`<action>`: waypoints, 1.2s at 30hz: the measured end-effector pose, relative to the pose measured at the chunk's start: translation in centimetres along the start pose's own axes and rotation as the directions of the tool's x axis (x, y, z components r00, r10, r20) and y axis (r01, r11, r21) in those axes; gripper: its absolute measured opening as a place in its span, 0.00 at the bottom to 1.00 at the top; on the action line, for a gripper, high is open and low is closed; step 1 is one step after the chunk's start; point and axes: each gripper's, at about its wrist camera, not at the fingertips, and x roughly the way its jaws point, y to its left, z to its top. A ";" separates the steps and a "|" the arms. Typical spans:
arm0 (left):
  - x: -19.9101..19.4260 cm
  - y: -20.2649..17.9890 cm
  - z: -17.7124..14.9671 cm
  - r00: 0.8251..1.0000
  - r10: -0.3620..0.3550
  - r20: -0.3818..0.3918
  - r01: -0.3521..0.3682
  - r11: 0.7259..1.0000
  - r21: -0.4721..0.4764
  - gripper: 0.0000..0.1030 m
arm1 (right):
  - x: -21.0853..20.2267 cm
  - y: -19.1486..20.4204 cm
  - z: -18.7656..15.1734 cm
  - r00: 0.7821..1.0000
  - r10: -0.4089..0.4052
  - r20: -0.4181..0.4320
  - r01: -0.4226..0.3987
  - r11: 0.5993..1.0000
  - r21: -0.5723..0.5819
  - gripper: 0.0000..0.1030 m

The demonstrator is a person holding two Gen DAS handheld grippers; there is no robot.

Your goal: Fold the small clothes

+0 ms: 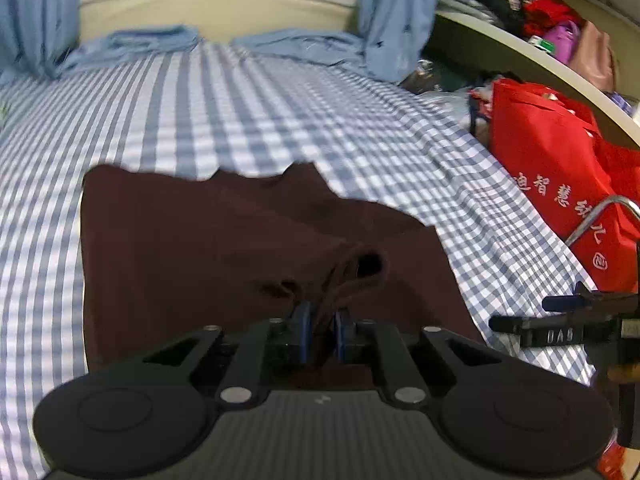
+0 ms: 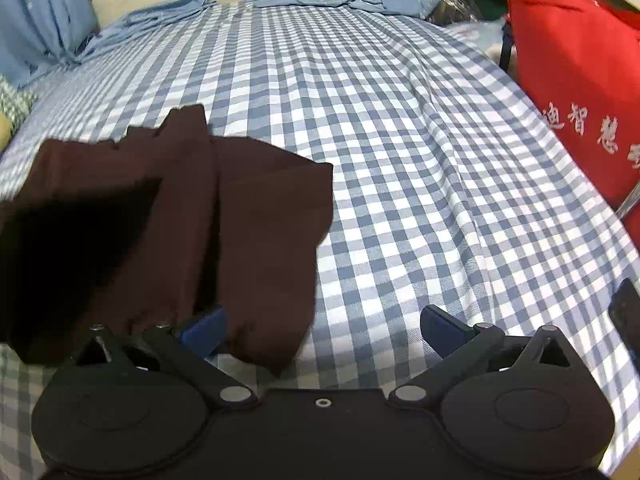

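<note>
Dark maroon shorts (image 1: 224,248) lie on a blue-and-white checked bed sheet (image 1: 240,112). My left gripper (image 1: 323,330) is shut on the shorts' waistband edge, near the drawstring (image 1: 344,280). In the right wrist view the shorts (image 2: 208,232) lie partly folded at the left. My right gripper (image 2: 324,328) is open; its left finger (image 2: 204,330) touches the near edge of the shorts and its right finger (image 2: 444,330) is over bare sheet. The right gripper also shows at the right edge of the left wrist view (image 1: 568,320).
A red fabric bag (image 1: 560,168) with white characters stands at the bed's right side, also in the right wrist view (image 2: 580,80). Light blue curtains (image 1: 396,20) and bunched blue cloth (image 1: 160,40) lie at the far end. Cluttered shelves (image 1: 540,20) curve at the right.
</note>
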 end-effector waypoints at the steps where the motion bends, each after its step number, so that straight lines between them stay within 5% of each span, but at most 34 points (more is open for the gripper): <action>1: -0.2 0.3 -0.4 1.000 -0.004 -0.010 0.004 1.000 -0.019 0.13 | 0.1 -0.1 0.4 1.000 0.018 0.004 -0.018 1.000 0.016 0.99; 4: -1.0 1.6 -0.9 0.999 -0.024 -0.025 0.022 0.998 -0.055 0.31 | 0.1 -0.2 2.0 0.996 0.085 0.023 -0.087 0.995 0.058 0.99; 6: -1.9 1.7 -1.4 1.000 -0.008 -0.013 0.007 0.998 -0.055 0.61 | 0.5 0.2 3.3 0.988 0.148 0.038 -0.151 0.985 0.079 0.99; 11: -3.7 0.9 -2.5 0.994 0.112 0.009 -0.112 0.993 0.023 0.81 | 1.4 2.2 5.8 0.941 0.338 0.032 -0.340 0.935 0.102 0.99; 18: -1.6 -1.3 -4.4 0.941 0.338 -0.013 -0.315 0.888 0.334 0.87 | 4.9 7.2 7.4 0.827 0.555 -0.087 -0.536 0.826 0.177 0.99; 20: -0.4 -1.9 -4.8 0.931 0.365 -0.022 -0.329 0.861 0.389 0.87 | 5.9 8.6 7.6 0.815 0.568 -0.113 -0.542 0.817 0.199 0.99; 23: 0.9 -2.4 -5.5 0.925 0.376 -0.042 -0.320 0.836 0.446 0.87 | 8.1 10.2 7.9 0.824 0.546 -0.149 -0.508 0.830 0.232 0.99; 25: 1.7 -2.6 -6.0 0.923 0.379 -0.063 -0.305 0.822 0.481 0.80 | 9.5 11.3 7.8 0.827 0.538 -0.165 -0.491 0.833 0.255 0.98; 27: 2.5 -2.7 -6.3 0.919 0.386 -0.084 -0.294 0.809 0.509 0.62 | 10.5 12.0 7.8 0.825 0.537 -0.176 -0.484 0.832 0.270 0.94; 30: 2.8 -2.8 -6.8 0.914 0.399 -0.065 -0.305 0.785 0.539 0.47 | 11.3 12.6 7.3 0.841 0.509 -0.183 -0.453 0.848 0.276 0.80; 32: 2.8 -2.7 -6.8 0.919 0.390 -0.063 -0.296 0.787 0.541 0.21 | 11.4 13.2 7.1 0.851 0.496 -0.173 -0.446 0.856 0.261 0.59; 34: 2.6 -2.5 -6.7 0.927 0.370 -0.062 -0.284 0.800 0.529 0.12 | 11.0 13.1 7.0 0.861 0.482 -0.165 -0.436 0.864 0.252 0.38; 36: 2.0 -2.6 -6.4 0.936 0.348 -0.048 -0.275 0.811 0.517 0.00 | 10.5 13.0 7.2 0.867 0.477 -0.144 -0.438 0.868 0.235 0.28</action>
